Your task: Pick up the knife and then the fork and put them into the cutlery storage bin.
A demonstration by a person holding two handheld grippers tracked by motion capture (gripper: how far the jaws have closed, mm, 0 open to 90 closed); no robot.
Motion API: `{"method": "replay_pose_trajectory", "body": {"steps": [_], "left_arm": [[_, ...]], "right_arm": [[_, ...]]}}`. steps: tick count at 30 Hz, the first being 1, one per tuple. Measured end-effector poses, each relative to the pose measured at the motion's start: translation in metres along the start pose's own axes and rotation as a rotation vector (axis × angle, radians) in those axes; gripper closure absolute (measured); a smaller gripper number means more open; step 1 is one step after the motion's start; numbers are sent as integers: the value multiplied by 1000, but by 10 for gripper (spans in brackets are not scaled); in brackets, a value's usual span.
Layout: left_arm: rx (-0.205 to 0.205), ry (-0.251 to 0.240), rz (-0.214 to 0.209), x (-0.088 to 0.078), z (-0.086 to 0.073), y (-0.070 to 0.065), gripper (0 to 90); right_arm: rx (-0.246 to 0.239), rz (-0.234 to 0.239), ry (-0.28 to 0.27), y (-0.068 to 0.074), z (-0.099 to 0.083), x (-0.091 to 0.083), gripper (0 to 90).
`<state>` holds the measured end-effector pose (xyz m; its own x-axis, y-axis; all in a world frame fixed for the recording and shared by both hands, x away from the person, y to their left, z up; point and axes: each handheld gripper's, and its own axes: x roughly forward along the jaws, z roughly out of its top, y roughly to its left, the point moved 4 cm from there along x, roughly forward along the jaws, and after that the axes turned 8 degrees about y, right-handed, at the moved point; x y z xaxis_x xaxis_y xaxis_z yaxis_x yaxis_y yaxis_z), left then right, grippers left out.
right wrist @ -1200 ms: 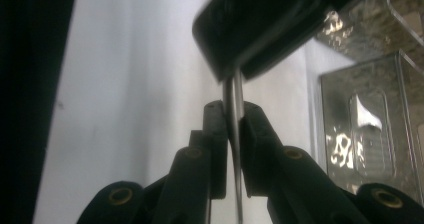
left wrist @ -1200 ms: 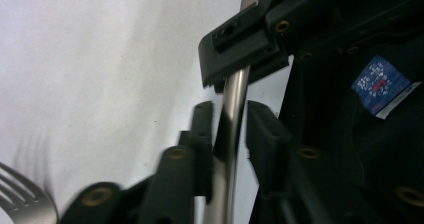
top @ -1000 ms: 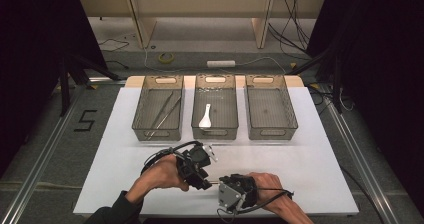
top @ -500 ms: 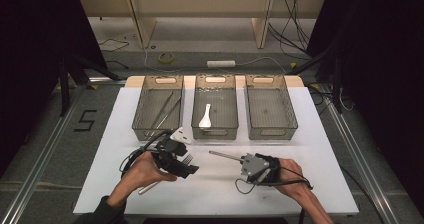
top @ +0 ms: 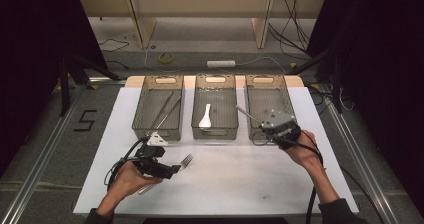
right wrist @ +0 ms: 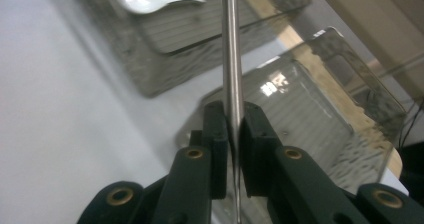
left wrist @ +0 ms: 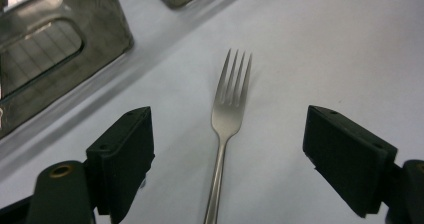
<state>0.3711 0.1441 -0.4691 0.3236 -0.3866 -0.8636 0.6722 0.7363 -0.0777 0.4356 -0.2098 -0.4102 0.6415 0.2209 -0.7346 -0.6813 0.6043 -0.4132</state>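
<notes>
A steel fork (left wrist: 227,116) lies flat on the white table top (top: 240,179), tines pointing away. My left gripper (left wrist: 230,139) is low over it with its jaws wide apart. They have just been opening; the fork's handle lies between the pads, untouched. In the high view the left gripper (top: 174,168) is at the near left, beside the fork (top: 187,159). My right gripper (right wrist: 231,121) is shut on a thin steel utensil (right wrist: 230,54). The right gripper (top: 277,126) hovers at the near end of the right tray (top: 285,91), the utensil (top: 246,114) slanting up and left.
Three clear trays stand in a row at the back. The left tray (top: 145,101) holds long thin metal pieces. The middle tray (top: 227,99) holds a white spoon (top: 205,117), also seen as a white spoon (right wrist: 150,1) in the right gripper view. Cables trail from both grippers.
The two grippers were together at the centre front and have parted. The left one went left and opened over the fork on the table. The right one carried the steel utensil up to the right tray.
</notes>
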Motion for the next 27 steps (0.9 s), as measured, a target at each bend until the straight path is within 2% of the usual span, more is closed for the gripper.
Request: {"method": "replay_pose_trajectory", "body": {"steps": [3, 9, 13, 18, 21, 24, 27], "left_arm": [[8, 17, 17, 2, -5, 0, 197], [-2, 22, 27, 2, -10, 0, 197], [4, 39, 34, 4, -13, 1, 198], [4, 46, 32, 5, -14, 1, 199], [5, 55, 33, 5, -15, 1, 199], [9, 56, 36, 5, -16, 1, 202], [9, 54, 33, 6, -16, 0, 203]], "right_arm": [[72, 10, 12, -19, 7, 6, 837], [199, 33, 32, -54, 20, 22, 837], [257, 36, 51, -71, 25, 36, 837], [330, 44, 61, -86, 27, 54, 837], [345, 38, 83, -92, 27, 63, 836], [377, 46, 99, -95, 27, 70, 836], [389, 47, 117, -96, 24, 78, 836]]}}
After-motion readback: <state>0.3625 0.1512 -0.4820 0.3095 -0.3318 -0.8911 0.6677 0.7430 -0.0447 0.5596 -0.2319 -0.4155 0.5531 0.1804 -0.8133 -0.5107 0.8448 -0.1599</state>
